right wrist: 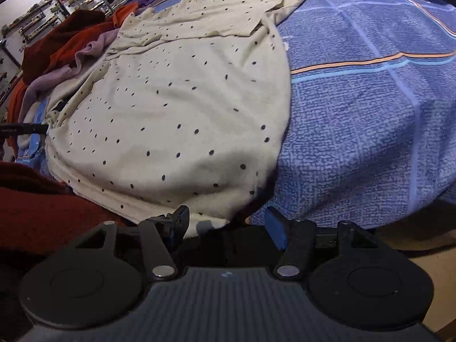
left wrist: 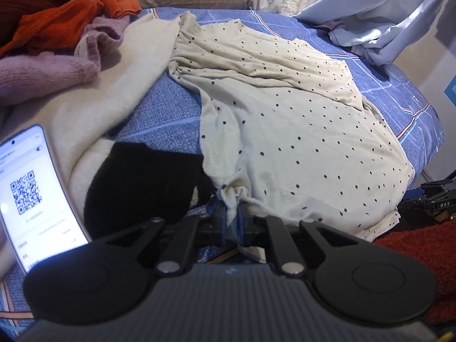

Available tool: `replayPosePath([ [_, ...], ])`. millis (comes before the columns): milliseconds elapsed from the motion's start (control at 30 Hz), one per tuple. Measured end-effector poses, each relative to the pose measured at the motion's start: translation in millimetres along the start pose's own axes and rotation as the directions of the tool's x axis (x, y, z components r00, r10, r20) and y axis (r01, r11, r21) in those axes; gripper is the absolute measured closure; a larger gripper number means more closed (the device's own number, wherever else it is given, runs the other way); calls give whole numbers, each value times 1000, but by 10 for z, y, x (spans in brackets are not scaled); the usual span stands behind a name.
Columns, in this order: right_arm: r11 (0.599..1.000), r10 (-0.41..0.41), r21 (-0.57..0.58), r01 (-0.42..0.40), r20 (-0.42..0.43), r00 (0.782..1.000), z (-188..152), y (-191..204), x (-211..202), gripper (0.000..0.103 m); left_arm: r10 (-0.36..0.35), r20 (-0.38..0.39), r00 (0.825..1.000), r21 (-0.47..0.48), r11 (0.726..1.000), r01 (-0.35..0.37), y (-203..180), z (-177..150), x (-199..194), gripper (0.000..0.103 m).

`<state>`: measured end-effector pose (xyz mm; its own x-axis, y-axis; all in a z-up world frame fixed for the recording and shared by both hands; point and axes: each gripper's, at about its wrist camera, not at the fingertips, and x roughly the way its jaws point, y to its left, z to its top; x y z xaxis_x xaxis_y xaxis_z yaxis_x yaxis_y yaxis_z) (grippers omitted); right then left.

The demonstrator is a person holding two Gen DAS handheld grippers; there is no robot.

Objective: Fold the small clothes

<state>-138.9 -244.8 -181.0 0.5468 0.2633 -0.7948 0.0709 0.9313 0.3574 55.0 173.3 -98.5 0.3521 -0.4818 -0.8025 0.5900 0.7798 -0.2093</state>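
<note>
A cream shirt with dark dots (left wrist: 299, 119) lies spread on the blue bed, one sleeve folded across its top. My left gripper (left wrist: 232, 213) is shut on a bunched corner of the shirt's near hem. In the right wrist view the same shirt (right wrist: 176, 108) fills the middle. My right gripper (right wrist: 228, 222) is open at the shirt's near hem corner, which lies between the fingers (right wrist: 275, 228). The left gripper shows at the shirt's far left edge (right wrist: 42, 128).
A pile of clothes sits left of the shirt: white sweater (left wrist: 119, 91), lilac knit (left wrist: 51, 71), orange knit (left wrist: 71, 14), black piece (left wrist: 142, 182). A phone with a QR code (left wrist: 31, 193) is at far left. Blue bedsheet (right wrist: 370, 114) lies right of the shirt. Light blue cloth (left wrist: 384, 14) lies far right.
</note>
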Motion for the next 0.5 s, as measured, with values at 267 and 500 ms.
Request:
replayPosePath([
  [267, 997, 58, -41, -61, -85, 995, 25, 104, 328, 93, 2, -11, 1000, -13, 1000, -2, -17, -1, 65, 95],
  [500, 973, 198, 118, -199, 25, 980, 32, 10, -131, 99, -17, 21, 1000, -76, 997, 18, 51, -30, -70, 95],
])
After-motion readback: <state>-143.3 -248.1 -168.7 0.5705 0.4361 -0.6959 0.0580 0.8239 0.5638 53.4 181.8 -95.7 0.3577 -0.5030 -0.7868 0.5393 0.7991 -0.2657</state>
